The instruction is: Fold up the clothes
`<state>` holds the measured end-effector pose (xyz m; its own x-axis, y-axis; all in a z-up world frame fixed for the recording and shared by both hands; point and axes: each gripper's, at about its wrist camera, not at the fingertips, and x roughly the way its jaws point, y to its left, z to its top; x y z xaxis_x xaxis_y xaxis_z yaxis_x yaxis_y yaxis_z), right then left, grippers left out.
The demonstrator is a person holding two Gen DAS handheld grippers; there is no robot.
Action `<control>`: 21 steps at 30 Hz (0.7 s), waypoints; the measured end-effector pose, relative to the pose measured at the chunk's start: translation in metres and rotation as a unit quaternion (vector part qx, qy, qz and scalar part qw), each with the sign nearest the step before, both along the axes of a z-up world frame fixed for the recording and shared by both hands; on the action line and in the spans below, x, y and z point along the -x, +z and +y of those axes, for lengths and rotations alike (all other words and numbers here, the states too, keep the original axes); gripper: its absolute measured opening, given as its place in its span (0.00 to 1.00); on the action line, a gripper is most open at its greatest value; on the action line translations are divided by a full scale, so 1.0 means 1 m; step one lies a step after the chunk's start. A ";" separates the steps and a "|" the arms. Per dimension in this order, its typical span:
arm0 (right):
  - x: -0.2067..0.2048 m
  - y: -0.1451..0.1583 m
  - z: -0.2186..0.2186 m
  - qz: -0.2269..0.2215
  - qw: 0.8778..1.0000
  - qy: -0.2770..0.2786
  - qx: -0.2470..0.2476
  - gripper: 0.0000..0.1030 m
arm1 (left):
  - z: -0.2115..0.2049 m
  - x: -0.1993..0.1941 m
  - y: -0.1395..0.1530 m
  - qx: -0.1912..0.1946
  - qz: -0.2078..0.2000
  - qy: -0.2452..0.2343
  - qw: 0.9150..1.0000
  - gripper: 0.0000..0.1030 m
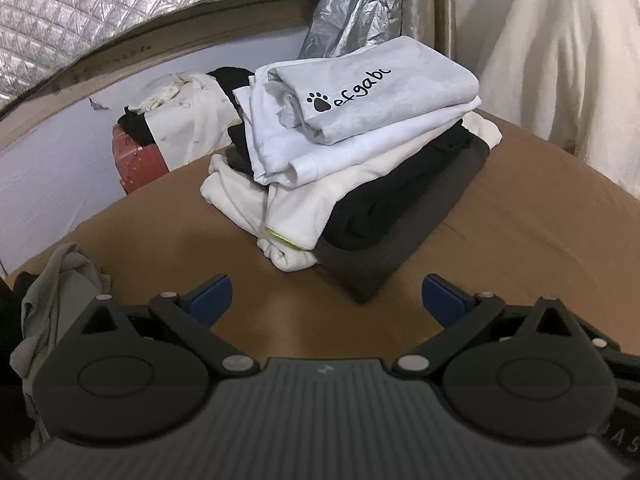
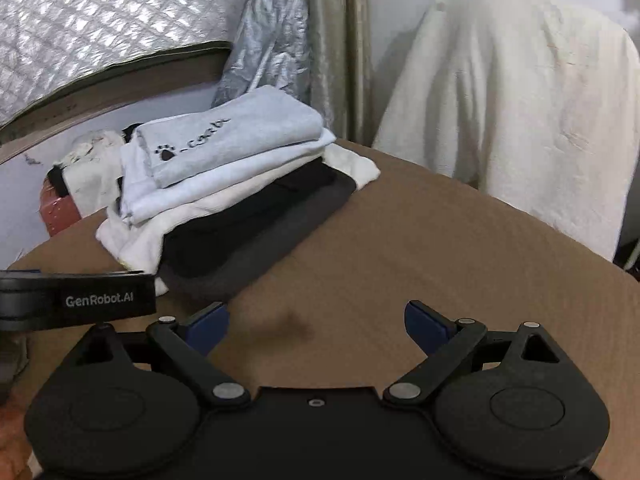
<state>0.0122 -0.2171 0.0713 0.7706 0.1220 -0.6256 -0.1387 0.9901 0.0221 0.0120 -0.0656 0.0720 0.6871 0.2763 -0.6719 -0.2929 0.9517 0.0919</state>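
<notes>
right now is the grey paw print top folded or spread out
Folded: the grey paw print top lies as a compact rectangle topping the stack of clothes.

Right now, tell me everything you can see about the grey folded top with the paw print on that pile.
The grey folded top is soft, light grey knit fabric, folded into a thick rectangle. A black paw print and black handwritten-style lettering show on its upper face. It lies flat but skewed on the very top of the stack of folded clothes, resting directly on a white garment. Neither gripper touches it.
</notes>
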 end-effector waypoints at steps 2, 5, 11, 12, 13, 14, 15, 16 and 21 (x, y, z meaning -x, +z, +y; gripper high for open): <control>0.000 -0.002 -0.003 0.003 1.000 -0.002 -0.003 0.94 | -0.004 0.000 -0.001 -0.011 0.000 -0.006 1.000 1.00; 0.001 -0.001 -0.005 0.002 1.000 -0.005 -0.002 0.94 | -0.006 -0.002 -0.001 -0.010 0.000 -0.009 1.000 1.00; 0.003 -0.001 -0.009 0.003 1.000 -0.022 -0.004 0.94 | -0.012 0.000 0.002 -0.016 -0.007 -0.020 1.000 1.00; 0.004 -0.001 -0.009 0.003 1.000 -0.021 -0.005 0.94 | -0.012 0.000 0.002 -0.015 -0.007 -0.021 1.000 1.00; 0.004 0.000 -0.010 0.003 1.000 -0.021 -0.004 0.94 | -0.013 0.000 0.002 -0.014 -0.007 -0.021 1.000 1.00; 0.005 0.000 -0.010 0.002 1.000 -0.022 -0.003 0.94 | -0.013 0.000 0.002 -0.013 -0.006 -0.022 1.000 1.00; 0.006 0.001 -0.010 0.001 1.000 -0.024 -0.001 0.94 | -0.014 0.000 0.002 -0.012 -0.005 -0.023 1.000 1.00; 0.007 0.002 -0.010 -0.002 1.000 -0.024 0.000 0.94 | -0.014 0.000 0.002 -0.012 -0.005 -0.023 1.000 1.00; 0.012 0.006 -0.007 -0.013 0.999 -0.021 0.024 0.94 | -0.015 -0.002 -0.001 -0.011 0.002 -0.027 1.000 1.00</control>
<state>0.0003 -0.2243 0.0774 0.7909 0.0586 -0.6091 -0.0962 0.9949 -0.0292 0.0136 -0.0804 0.0713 0.6983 0.2525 -0.6697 -0.2398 0.9642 0.1135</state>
